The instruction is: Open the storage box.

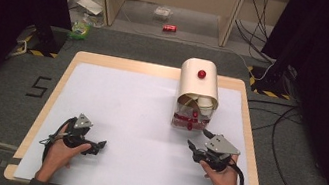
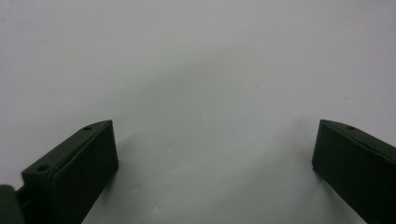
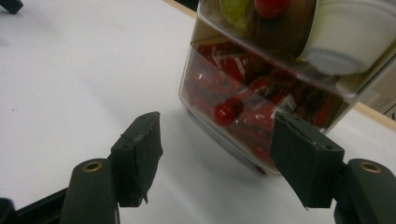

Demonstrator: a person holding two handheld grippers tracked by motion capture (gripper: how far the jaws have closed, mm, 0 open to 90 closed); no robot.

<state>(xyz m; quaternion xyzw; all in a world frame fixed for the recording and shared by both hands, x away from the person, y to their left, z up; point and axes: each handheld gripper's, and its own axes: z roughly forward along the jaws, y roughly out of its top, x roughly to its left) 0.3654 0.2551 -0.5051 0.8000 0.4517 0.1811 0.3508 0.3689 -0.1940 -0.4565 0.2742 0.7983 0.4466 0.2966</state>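
A white table mat (image 1: 138,118) carried a cream roll-top storage box (image 1: 198,85) near its far right edge, its clear drawer (image 3: 261,116) with a red knob (image 3: 224,113) shut. The right gripper (image 3: 217,149) faced that knob, jaws wide and empty. The left gripper (image 2: 215,154) rested near-left, also wide.

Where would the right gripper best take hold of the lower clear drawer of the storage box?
By the small red knob on the drawer front, coming level from the person's side. The knob sticks out toward the open right gripper, while the drawer face is flat and too wide.
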